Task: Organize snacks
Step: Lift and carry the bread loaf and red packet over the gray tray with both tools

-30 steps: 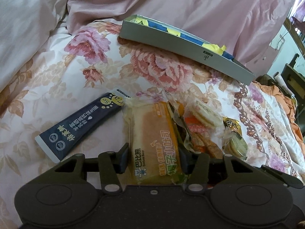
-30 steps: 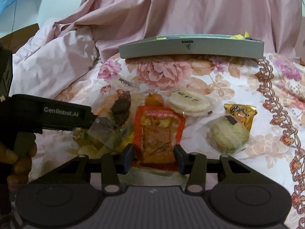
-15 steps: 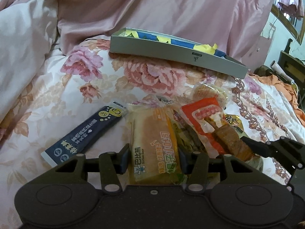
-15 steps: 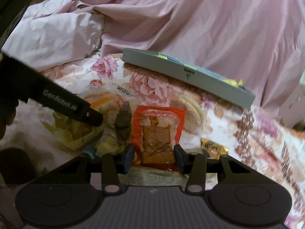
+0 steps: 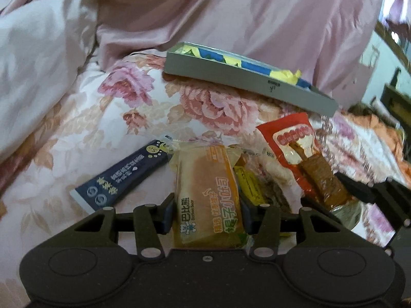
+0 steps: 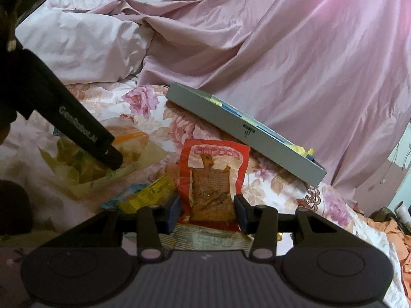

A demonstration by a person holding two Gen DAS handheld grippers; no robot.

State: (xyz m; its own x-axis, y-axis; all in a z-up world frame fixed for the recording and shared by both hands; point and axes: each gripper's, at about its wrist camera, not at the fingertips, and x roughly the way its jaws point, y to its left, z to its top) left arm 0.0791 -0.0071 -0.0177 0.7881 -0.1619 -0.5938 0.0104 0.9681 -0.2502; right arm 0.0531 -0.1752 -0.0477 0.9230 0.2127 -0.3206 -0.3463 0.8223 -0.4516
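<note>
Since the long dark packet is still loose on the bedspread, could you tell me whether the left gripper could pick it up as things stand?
Probably not yet: the left gripper is shut on the bread packet. The dark packet lies uncovered just beside it on the bedspread, so once the bread is set down the way looks free.

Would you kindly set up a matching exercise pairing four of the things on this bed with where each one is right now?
Things:
1. red snack pouch
2. orange bread packet
3. dark blue sachet
4. grey tray

Places:
A. flat on the floral bedspread, untouched
B. between the left gripper's fingers
C. at the back, against the pink quilt
D. clamped in the right gripper, lifted

Pairs: 1-D, 2-B, 3-A, 4-C
</note>
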